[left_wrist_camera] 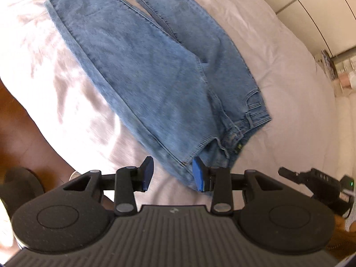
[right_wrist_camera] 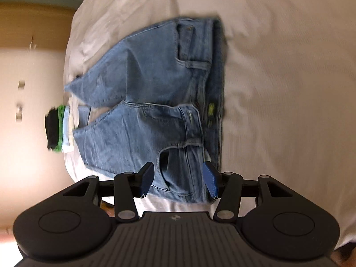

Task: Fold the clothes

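Blue jeans (left_wrist_camera: 155, 71) lie folded lengthwise on a pale bed sheet (left_wrist_camera: 44, 51), legs running to the far left and waistband near me. In the left wrist view my left gripper (left_wrist_camera: 173, 174) hovers open over the waist corner, which lies under its right pad (left_wrist_camera: 199, 174). Its pads press on nothing. In the right wrist view the jeans (right_wrist_camera: 144, 115) show their waistband (right_wrist_camera: 213, 84) on the right. There my right gripper (right_wrist_camera: 178, 181) is open just above the near pocket area, denim visible between its fingers but not pinched. The picture is blurred by motion.
A small stack of folded clothes (right_wrist_camera: 57, 129), black, green and white, sits at the bed's left edge. Brown floor (left_wrist_camera: 20, 120) and a dark shoe (left_wrist_camera: 17, 184) lie left of the bed. A black device with a green light (left_wrist_camera: 320, 182) is at the right.
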Action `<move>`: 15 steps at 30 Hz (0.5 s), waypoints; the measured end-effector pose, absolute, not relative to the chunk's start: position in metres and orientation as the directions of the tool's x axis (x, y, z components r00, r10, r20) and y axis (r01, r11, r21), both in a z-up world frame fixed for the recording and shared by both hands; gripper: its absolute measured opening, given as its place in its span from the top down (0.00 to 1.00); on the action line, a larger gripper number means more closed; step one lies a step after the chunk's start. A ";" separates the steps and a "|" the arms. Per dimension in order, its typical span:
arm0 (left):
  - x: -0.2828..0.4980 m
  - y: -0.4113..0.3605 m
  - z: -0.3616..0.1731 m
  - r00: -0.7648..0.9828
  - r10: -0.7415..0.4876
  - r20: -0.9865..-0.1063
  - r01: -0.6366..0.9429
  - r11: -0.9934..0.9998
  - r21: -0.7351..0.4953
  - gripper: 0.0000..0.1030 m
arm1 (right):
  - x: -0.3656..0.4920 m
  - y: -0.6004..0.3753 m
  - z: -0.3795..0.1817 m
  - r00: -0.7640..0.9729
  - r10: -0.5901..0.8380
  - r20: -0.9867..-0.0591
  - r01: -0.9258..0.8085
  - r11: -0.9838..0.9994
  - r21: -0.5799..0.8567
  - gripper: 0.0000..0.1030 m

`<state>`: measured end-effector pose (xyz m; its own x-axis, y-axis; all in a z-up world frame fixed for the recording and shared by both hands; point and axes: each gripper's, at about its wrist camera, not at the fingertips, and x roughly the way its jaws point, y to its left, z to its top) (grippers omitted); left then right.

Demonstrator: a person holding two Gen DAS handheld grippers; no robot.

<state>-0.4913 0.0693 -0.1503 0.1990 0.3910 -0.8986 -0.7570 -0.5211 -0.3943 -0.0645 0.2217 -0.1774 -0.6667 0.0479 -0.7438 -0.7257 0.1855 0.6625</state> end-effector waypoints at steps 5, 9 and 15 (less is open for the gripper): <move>-0.543 0.078 -0.151 0.264 0.341 -0.902 -0.842 -0.374 -0.388 0.68 | -0.079 0.164 -0.196 -0.663 0.195 -0.723 -0.630 0.376 0.680 0.49; -0.578 0.083 -0.158 0.306 0.299 -0.904 -0.886 -0.257 -0.385 0.68 | -0.106 0.108 -0.216 -0.608 0.290 -0.739 -0.551 0.516 0.655 0.49; -0.601 0.080 -0.185 0.347 0.213 -0.914 -0.896 -0.213 -0.390 0.68 | -0.141 0.048 -0.236 -0.481 0.381 -0.789 -0.529 0.592 0.608 0.49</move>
